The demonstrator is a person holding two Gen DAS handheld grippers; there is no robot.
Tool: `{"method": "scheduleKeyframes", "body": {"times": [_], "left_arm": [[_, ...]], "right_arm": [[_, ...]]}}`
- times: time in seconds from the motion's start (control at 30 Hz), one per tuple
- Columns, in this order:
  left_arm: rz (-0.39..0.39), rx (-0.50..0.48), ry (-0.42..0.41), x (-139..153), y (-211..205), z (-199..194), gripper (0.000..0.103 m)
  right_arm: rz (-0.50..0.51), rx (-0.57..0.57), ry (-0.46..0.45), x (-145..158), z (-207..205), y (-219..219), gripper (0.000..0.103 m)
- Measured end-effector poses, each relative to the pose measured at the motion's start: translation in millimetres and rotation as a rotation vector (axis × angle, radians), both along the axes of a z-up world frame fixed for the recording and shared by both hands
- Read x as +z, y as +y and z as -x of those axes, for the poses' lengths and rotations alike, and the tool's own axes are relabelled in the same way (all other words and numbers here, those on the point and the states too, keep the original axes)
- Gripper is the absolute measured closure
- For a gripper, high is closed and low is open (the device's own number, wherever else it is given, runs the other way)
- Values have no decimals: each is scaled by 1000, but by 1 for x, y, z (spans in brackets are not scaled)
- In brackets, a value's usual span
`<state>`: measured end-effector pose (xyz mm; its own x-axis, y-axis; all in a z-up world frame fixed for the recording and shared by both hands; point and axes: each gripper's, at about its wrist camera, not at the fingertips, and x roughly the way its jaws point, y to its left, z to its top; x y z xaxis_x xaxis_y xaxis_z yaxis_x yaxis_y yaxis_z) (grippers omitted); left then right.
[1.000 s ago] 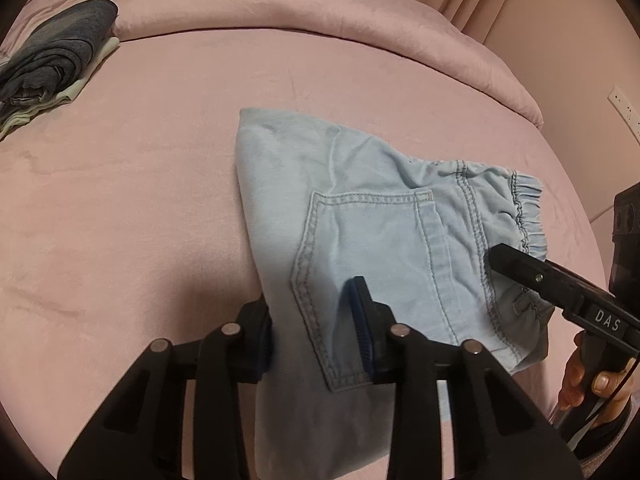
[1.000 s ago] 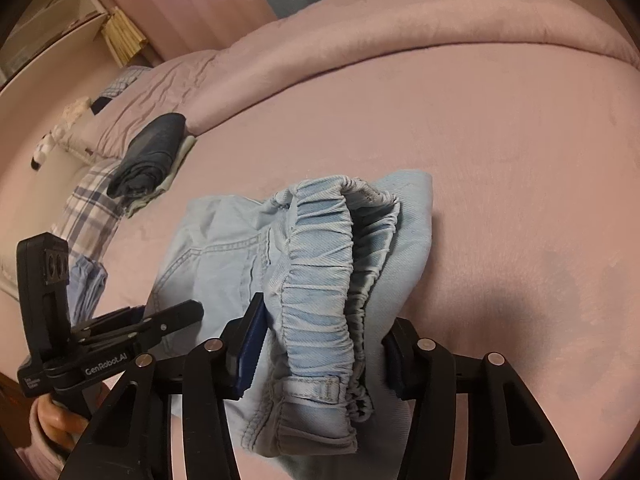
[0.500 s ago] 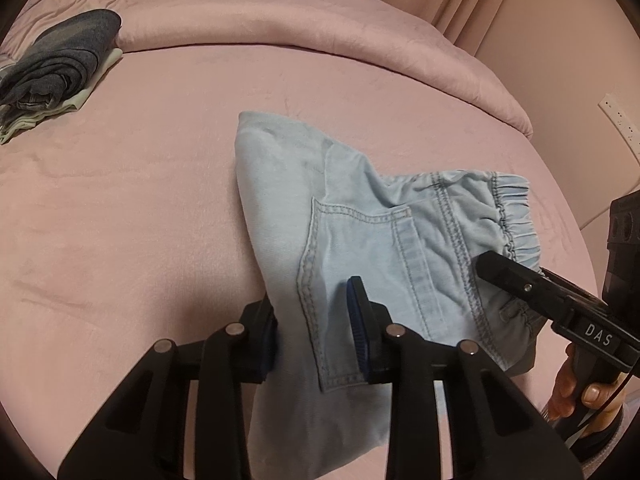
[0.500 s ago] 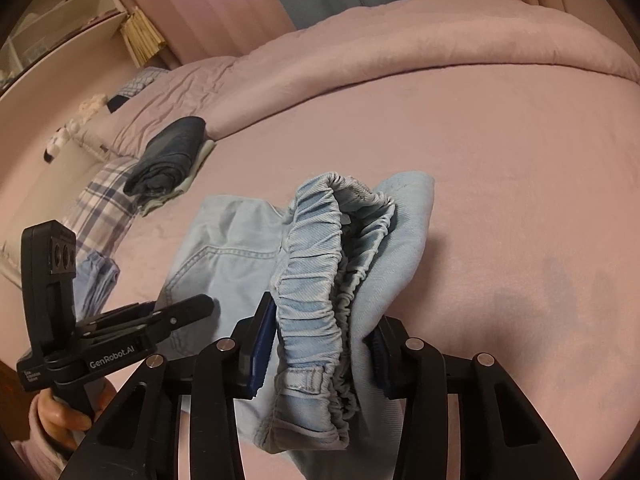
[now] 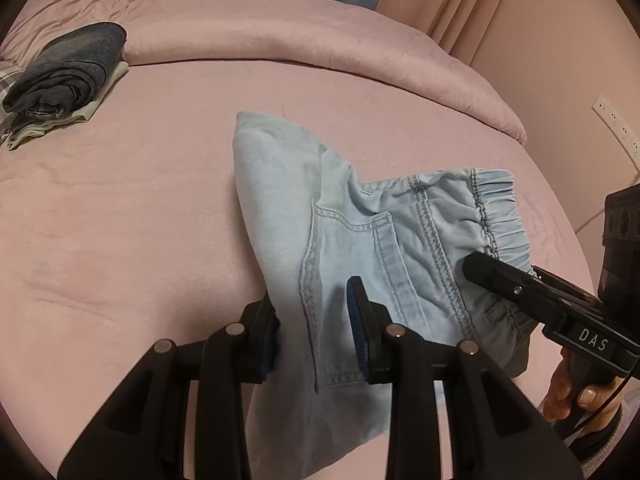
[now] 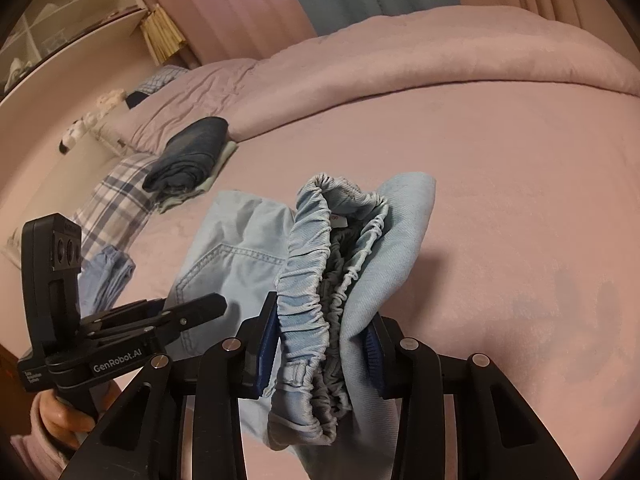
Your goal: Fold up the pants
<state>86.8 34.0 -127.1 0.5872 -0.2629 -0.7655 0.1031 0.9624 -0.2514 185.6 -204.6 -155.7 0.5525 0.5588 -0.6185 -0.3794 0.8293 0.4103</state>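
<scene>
Light blue denim pants (image 5: 360, 232) lie folded on the pink bed (image 5: 140, 220), their near end lifted off it. My left gripper (image 5: 312, 300) is shut on the fold beside the back pocket, with cloth pinched between its blue pads. In the right wrist view my right gripper (image 6: 320, 320) holds the bunched elastic waistband (image 6: 308, 264); its jaws are closing, and both pads press on the cloth. Each gripper also shows in the other's view: the right gripper (image 5: 500, 276) at the waistband, the left gripper (image 6: 192, 312) at the pocket side of the pants (image 6: 232, 264).
A stack of folded dark clothes (image 5: 68, 76) sits at the far left of the bed, next to a plaid cloth (image 6: 116, 204). A rolled pink duvet (image 5: 320, 44) runs along the far edge. A wall with a socket strip (image 5: 616, 128) stands on the right.
Both grippers have risen a little and drawn the near end of the pants up with them. The right jaws have narrowed onto the waistband, squeezing the bunch tighter.
</scene>
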Motion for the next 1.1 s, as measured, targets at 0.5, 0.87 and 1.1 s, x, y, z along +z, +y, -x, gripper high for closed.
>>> {"method": "scheduleKeyframes", "body": {"times": [0.5, 0.87, 1.1], "left_arm": [[-1, 2, -13, 5, 0, 6, 74], [8, 6, -15, 8, 2, 4, 74], [1, 0, -43, 20, 0, -1, 74]], "right_arm": [[1, 32, -17, 7, -1, 12, 66], [3, 46, -19, 8, -2, 19, 67], [-2, 47, -42, 16, -4, 20, 67]]}}
